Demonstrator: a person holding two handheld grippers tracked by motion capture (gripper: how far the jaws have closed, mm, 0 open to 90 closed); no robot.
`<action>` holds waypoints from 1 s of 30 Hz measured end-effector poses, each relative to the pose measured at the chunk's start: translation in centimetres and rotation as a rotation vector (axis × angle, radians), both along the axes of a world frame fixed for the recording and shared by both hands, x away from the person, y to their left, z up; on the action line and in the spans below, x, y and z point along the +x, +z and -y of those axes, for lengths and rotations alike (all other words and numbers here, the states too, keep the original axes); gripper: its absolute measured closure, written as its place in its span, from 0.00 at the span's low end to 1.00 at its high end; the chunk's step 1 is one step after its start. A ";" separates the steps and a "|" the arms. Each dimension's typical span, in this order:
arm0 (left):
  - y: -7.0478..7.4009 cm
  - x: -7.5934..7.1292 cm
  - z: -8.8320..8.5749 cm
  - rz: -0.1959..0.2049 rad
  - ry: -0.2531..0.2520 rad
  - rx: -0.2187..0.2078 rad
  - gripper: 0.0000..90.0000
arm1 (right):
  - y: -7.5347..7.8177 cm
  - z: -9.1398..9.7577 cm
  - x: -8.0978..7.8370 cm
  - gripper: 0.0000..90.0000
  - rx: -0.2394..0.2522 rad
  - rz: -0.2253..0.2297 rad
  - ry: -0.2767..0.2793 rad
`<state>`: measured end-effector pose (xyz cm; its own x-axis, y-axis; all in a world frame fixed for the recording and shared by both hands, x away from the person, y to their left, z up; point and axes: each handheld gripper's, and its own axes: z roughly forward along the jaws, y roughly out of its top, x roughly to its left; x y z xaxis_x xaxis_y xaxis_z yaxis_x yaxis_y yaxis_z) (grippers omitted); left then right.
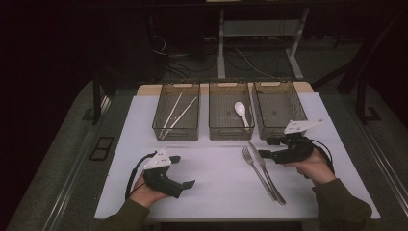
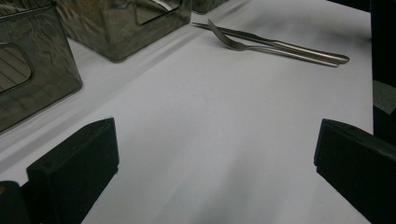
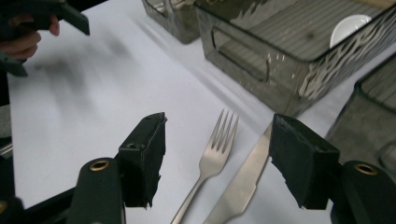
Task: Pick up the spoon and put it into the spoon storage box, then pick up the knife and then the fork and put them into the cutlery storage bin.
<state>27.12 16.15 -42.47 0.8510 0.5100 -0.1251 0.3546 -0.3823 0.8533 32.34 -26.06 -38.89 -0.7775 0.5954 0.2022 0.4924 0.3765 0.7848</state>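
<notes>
A steel fork (image 1: 255,168) and a table knife (image 1: 266,173) lie side by side on the white table top (image 1: 216,192), right of centre. My right gripper (image 1: 265,147) hovers at their far ends, open. In the right gripper view the fork's tines (image 3: 222,130) and the knife's blade (image 3: 247,177) lie below the gap between the jaws, and neither pad touches them. My left gripper (image 1: 184,171) rests at the lower left, open wide with nothing in it. The left gripper view looks across bare table between its jaws (image 2: 215,140) toward the fork (image 2: 252,46) and knife (image 2: 289,45).
Three smoky see-through bins stand in a row at the back. The left bin (image 1: 176,131) holds pale chopsticks (image 1: 177,114), the middle bin (image 1: 230,134) a white spoon (image 1: 242,111), and the right bin (image 1: 279,129) nothing visible. Beyond the table lie a dark floor and cables.
</notes>
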 end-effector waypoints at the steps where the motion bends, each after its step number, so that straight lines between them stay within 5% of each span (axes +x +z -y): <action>1: 0.0 0.0 0.0 0.000 -0.001 0.002 0.00 | -0.1 0.2 -0.2 0.40 -0.003 0.000 -0.001; 11: 0.1 -0.1 0.0 0.003 -0.002 0.005 0.00 | -1.1 0.9 -2.4 0.45 -0.026 -0.018 0.008; 21: 0.0 0.0 0.0 0.003 -0.002 0.002 0.00 | -2.3 0.8 -4.9 0.85 -0.072 -0.049 0.048; 30: 0.1 -0.1 0.1 0.004 -0.005 0.009 0.00 | -3.5 0.6 -6.7 1.00 -0.143 -0.074 0.069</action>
<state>27.03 16.09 -42.38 0.8540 0.5069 -0.1175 0.3494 -0.3913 0.8513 25.67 -26.66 -42.38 -0.8039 0.5677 0.1772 0.5156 0.5170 0.6833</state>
